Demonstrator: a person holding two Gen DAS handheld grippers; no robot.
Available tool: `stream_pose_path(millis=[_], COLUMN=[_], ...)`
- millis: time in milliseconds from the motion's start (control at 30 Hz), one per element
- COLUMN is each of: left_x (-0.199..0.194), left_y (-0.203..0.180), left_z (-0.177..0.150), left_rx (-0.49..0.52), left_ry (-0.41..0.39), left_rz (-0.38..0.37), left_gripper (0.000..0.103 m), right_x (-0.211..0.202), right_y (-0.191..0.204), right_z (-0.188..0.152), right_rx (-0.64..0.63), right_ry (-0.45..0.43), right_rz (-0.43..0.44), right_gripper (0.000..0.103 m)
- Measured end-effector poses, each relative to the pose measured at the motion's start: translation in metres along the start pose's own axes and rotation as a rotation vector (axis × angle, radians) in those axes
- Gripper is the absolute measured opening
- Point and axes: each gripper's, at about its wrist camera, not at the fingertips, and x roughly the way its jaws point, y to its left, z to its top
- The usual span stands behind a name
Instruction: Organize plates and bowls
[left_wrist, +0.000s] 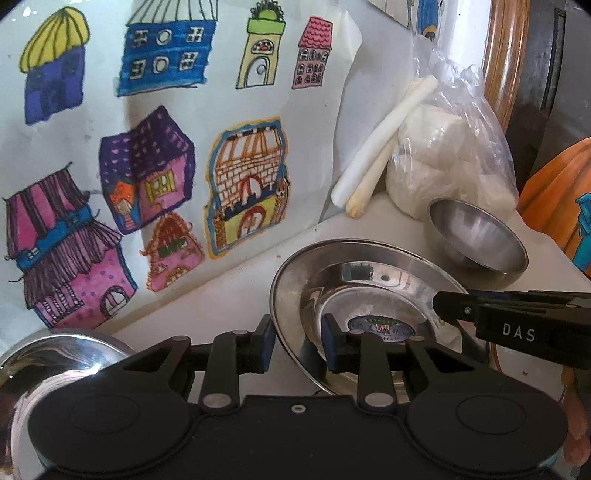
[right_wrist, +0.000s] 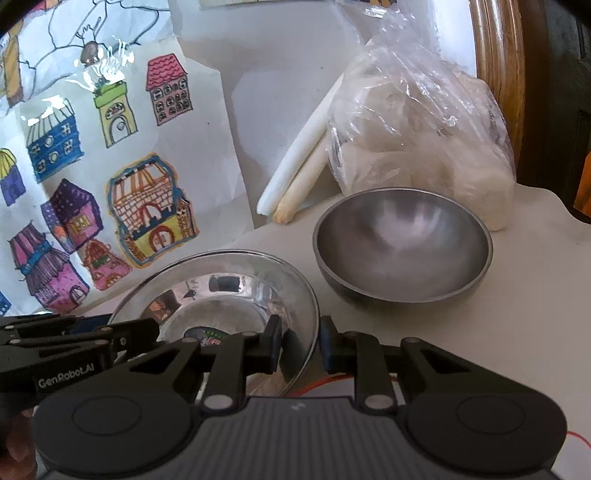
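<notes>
Steel plate (right_wrist: 221, 291), tilted off the table (right_wrist: 480, 350), just beside the grey bowl (right_wrist: 402, 251). We see the left gripper (left_wrist: 298, 341) and right gripper (right_wrist: 298, 345) each straddling opposite rims, jaws narrowly apart. We judge a two-handed carry; next, setting it down level.

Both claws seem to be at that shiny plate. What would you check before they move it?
1. Left gripper straddles the plate rim: ok.
2. Right gripper straddles the opposite rim: ok.
3. Pads firmly clamped on the rim: cannot tell.
4. Bowl stands apart from the plate: ok.
5. Plastic bag and rolled papers are behind, out of the way: ok.
6. Second shiny dish at left is close to the left gripper: cannot tell if touching.
</notes>
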Motion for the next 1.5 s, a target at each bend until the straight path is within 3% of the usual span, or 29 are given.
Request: stream_pose_path(millis=[800, 1500], left_x=[-0.064, -0.082], left_y=[0.016, 0.022], left_z=[-0.001, -0.006], left_rx=[-0.031, -0.031], left_ry=[-0.097, -0.116], left_rz=[-0.001, 0.008], left_gripper=[0.029, 0.029], right_x=[-0.057, -0.073], right_y=[0.035, 0.046], right_z=[0.002, -0.003], right_rx=[-0.040, -0.058], right_ry=[-0.089, -0.109], right_rz=[0.027, 0.036], right_gripper=[0.024, 0.024])
